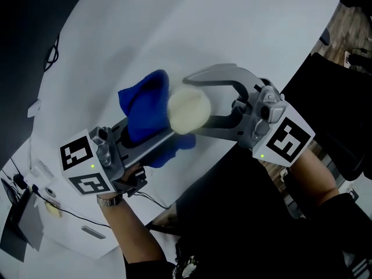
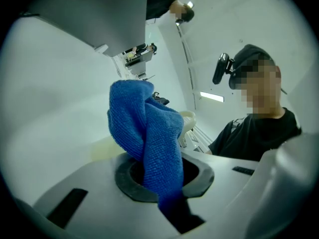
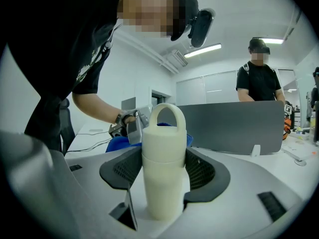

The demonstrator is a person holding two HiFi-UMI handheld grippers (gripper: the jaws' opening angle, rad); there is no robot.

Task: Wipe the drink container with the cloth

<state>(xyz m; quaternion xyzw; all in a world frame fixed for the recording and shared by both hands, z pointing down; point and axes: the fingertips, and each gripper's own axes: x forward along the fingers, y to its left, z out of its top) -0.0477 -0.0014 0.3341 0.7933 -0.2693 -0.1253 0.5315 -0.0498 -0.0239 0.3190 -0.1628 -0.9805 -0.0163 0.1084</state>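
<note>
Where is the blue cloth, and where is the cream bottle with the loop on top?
blue cloth (image 2: 149, 133): left gripper view, on its bunched middle above the jaws.
cream bottle (image 3: 160, 183): right gripper view, on its body between the jaws.

Most of drink container (image 2: 188, 119) behind cloth (image 2: 149, 133)

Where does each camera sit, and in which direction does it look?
Head view: on the person's head, looking steeply down at the white table; left forearm, right forearm, left gripper and right gripper show.
Left gripper view: on that gripper, looking along its fingers, shut on the blue cloth; the person's torso shows.
Right gripper view: on that gripper, looking along its fingers, shut on the cream drink container; the left forearm shows.
Shared: cloth and container appear in all three.
</note>
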